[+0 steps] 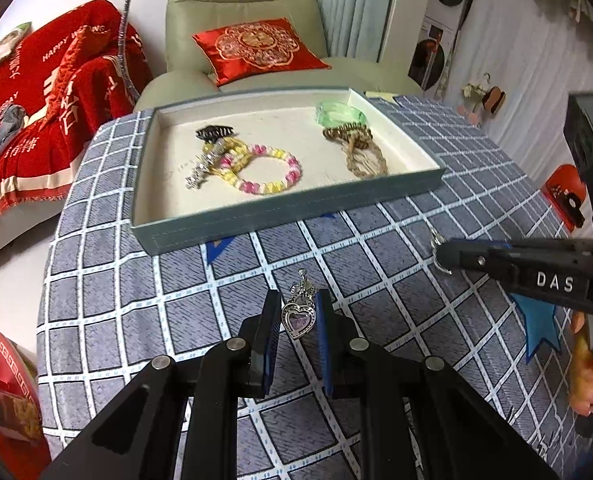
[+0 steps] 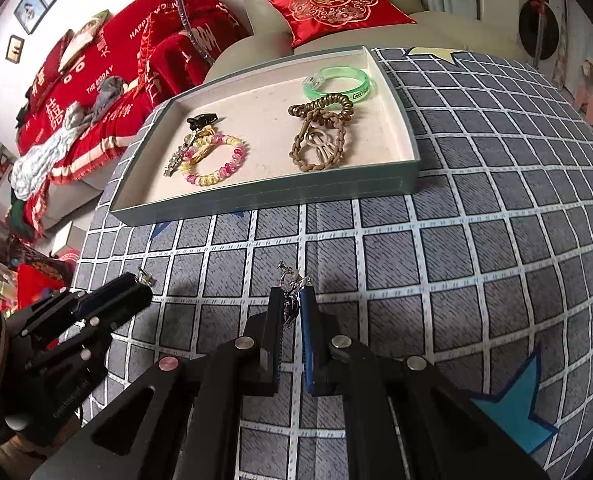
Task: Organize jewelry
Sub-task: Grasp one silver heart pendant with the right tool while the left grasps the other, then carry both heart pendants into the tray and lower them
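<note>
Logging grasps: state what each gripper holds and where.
Left gripper: heart earring, pinched across the heart's sides. Right gripper: second earring, clamped at its pendant, clip end sticking out past the fingers.

My right gripper (image 1: pixel 442 256) carries white letters "DAS" on its side. The red blanket (image 1: pixel 48 96) on the sofa reads "HAPPY WEDDING" and "THE BIGDAY" in white, beside large Chinese characters I cannot make out fully. The red cushion (image 2: pixel 336 4) bears a gold double-happiness sign. The green bangle (image 2: pixel 336 80) has a small label, too small to read. Faint lettering on my left gripper (image 2: pixel 136 292) is unreadable.
</note>
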### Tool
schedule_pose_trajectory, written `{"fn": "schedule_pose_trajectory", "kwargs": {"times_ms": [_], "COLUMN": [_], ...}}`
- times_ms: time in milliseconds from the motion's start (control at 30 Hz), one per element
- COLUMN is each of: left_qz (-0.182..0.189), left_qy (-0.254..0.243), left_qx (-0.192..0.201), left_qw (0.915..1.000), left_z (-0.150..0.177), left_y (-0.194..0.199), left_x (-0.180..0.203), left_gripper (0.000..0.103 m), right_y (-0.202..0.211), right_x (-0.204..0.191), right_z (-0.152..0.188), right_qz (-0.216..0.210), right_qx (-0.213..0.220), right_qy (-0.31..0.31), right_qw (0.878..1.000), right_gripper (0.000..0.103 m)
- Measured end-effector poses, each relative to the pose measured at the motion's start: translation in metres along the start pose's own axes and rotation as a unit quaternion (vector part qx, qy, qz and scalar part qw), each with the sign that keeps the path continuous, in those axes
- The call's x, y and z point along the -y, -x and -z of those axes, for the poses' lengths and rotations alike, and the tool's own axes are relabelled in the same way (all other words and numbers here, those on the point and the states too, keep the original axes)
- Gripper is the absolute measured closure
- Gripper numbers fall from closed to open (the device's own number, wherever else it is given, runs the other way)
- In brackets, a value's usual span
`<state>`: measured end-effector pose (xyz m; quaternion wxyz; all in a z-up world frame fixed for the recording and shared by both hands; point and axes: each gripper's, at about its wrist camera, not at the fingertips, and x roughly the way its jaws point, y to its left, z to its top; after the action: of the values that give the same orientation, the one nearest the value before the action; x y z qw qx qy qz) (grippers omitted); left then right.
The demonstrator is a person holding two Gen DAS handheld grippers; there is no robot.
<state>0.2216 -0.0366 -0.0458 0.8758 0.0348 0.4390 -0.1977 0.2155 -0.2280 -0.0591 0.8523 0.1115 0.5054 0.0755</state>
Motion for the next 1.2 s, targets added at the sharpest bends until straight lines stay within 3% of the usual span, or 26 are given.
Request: {"fn": "schedule_pose_trajectory", "kwargs": {"times_ms": [633, 1200], "left_qz": [0.005, -0.012], "left_qy": [0.017, 0.048], "left_qx": [0.031, 0.07], "left_qw": [0.9994, 0.9963], "left_z": [-0.01, -0.071], "left_y": [0.021, 0.021], "left_x": [-0.01, -0.041], "left_gripper": [0.07, 0.07], "right_y": [0.03, 0.038], "right_x": [0.007, -0.002], "right_z": [-0.002, -0.066], "right_qz": [-0.003, -0.023], "right_qx": [0.029, 0.065], "right_qy": [-0.014, -0.012], "right_qw": [0.999, 0.998], "right_gripper": [0.094, 0.094]}}
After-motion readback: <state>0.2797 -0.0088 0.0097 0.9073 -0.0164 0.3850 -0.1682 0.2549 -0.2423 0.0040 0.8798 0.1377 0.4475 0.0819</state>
